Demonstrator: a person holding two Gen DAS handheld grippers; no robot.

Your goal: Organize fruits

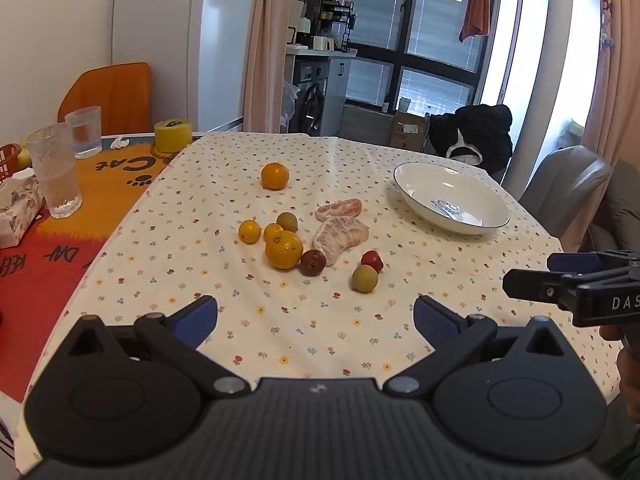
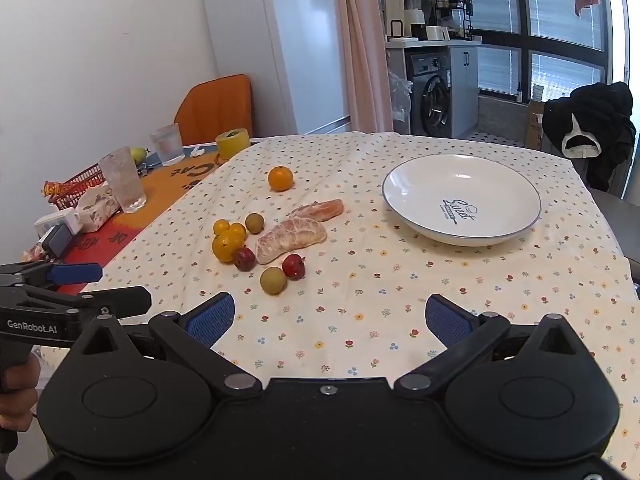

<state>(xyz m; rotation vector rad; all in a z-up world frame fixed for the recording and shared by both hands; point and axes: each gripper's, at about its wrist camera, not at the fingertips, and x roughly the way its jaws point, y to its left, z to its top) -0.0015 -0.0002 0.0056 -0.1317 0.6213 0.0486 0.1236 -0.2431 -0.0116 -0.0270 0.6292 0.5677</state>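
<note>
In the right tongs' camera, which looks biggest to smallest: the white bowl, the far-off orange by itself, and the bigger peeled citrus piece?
1. White ceramic bowl with dark rim
2. Larger pale peeled citrus piece
3. Lone round orange, though it lies farther from the camera, so it looks smaller than it really is.

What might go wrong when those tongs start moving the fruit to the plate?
The small round fruits sit touching in a cluster, so gripping one could send its neighbours rolling over the cloth. The peeled segment looks soft and might get crushed. The plate sits near the table's far edge, so a nudge could shift it.
</note>
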